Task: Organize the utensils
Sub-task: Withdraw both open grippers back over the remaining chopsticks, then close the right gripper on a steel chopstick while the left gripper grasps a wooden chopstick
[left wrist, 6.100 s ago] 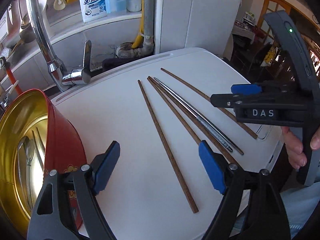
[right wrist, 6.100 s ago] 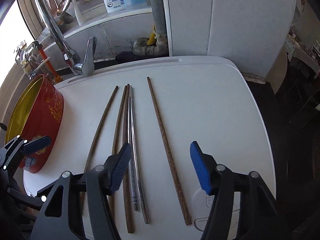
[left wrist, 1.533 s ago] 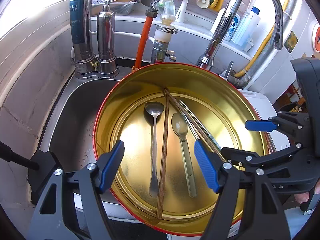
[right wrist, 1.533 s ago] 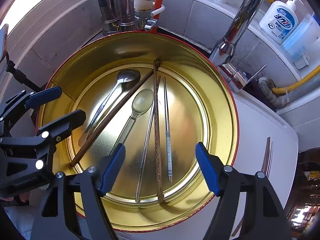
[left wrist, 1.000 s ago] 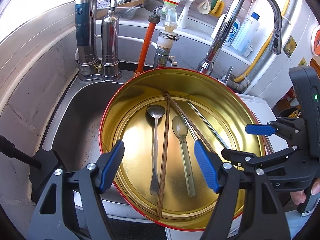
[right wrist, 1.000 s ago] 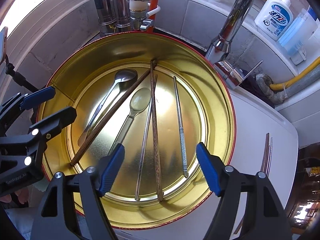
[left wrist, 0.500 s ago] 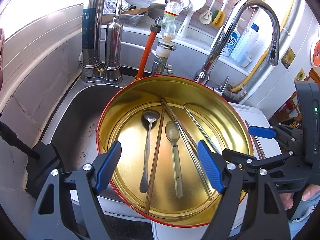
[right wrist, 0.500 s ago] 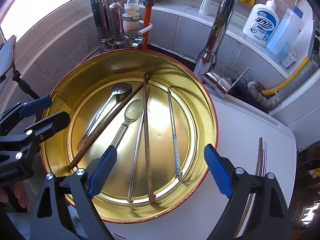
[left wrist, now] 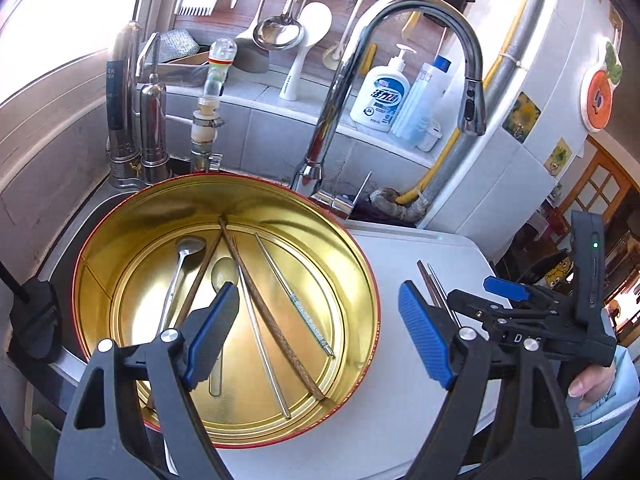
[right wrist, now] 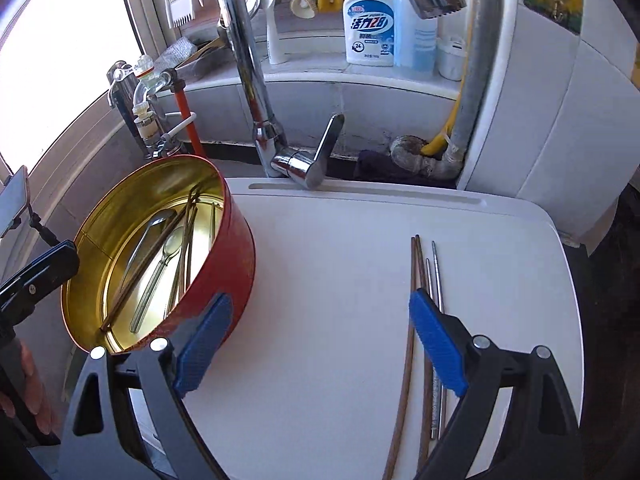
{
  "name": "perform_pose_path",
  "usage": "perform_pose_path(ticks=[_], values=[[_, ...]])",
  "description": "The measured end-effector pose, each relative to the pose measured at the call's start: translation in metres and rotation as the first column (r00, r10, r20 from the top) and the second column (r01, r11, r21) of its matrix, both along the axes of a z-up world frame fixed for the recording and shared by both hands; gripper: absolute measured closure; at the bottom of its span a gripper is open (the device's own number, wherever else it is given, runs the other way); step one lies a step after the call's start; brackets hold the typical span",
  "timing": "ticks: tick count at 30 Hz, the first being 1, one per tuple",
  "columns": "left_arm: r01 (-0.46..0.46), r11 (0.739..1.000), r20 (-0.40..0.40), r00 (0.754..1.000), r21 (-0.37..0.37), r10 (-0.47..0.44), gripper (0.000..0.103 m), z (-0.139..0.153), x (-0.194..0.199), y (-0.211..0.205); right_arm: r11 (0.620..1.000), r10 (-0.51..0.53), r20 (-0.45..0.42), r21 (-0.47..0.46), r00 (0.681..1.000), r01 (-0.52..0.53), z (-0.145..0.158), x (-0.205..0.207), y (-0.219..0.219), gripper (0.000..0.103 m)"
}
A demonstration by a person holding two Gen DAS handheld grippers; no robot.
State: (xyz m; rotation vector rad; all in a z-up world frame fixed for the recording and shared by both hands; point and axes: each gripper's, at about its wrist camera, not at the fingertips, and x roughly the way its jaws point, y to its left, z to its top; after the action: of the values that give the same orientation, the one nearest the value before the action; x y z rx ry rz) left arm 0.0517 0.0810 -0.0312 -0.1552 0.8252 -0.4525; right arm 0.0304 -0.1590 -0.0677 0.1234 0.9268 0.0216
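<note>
In the left wrist view, the left gripper [left wrist: 316, 336], its jaws just widened and empty, hangs over the round red tin with gold inside [left wrist: 362, 264] at centre-left, utensils within, beside a chrome curved tap [left wrist: 404, 4]. In the right wrist view, the right gripper [right wrist: 320, 344], jaws spread wide and empty, overlooks the white smooth countertop [right wrist: 328, 248]; brown wooden chopsticks [right wrist: 414, 268] and steel ones lie at right.

A round tin [right wrist: 224, 256], red outside and gold inside, stood at the left edge of the white bench [right wrist: 328, 280]. Inside it lay two metal spoons [left wrist: 178, 276], bowls toward the far wall, a pair of brown wooden chopsticks [left wrist: 272, 316] meeting at their far tips, and two thin metal chopsticks [left wrist: 296, 300] spread apart on the tin's floor. On the bench, well apart from the tin, two more wooden chopsticks [right wrist: 412, 280] lay side by side, touching, with two metal chopsticks [right wrist: 436, 272] just beside them on the right, all roughly parallel.
</note>
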Motion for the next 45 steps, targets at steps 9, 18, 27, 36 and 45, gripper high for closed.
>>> perform_pose_path(ticks=[9, 18, 27, 36, 45], values=[[0.149, 0.988, -0.067, 0.987, 0.029, -0.146, 0.023, -0.015, -0.011, -0.077, 0.993, -0.118, -0.041, 0.01, 0.992, 0.119, -0.019, -0.024, -0.078, 0.012], [0.363, 0.926, -0.164, 0.925, 0.107, -0.344, 0.023, -0.052, -0.025, -0.16, 0.988, -0.149, -0.125, 0.018, 0.981, 0.152, -0.051, -0.043, -0.124, 0.016], [0.408, 0.873, -0.164, 0.912, 0.266, -0.376, 0.023, -0.094, -0.038, -0.219, 0.997, -0.069, -0.206, 0.021, 0.976, 0.075, -0.072, -0.02, -0.117, 0.033], [0.382, 0.848, -0.136, 0.924, 0.367, -0.357, 0.023, -0.111, -0.038, -0.235, 0.999, -0.05, -0.24, -0.03, 0.97, 0.044, -0.087, -0.005, -0.11, 0.042], [0.371, 0.863, -0.156, 0.928, 0.343, -0.338, 0.031, -0.119, -0.028, -0.231, 0.999, -0.034, -0.234, -0.046, 0.972, 0.023, -0.087, -0.003, -0.103, 0.051]])
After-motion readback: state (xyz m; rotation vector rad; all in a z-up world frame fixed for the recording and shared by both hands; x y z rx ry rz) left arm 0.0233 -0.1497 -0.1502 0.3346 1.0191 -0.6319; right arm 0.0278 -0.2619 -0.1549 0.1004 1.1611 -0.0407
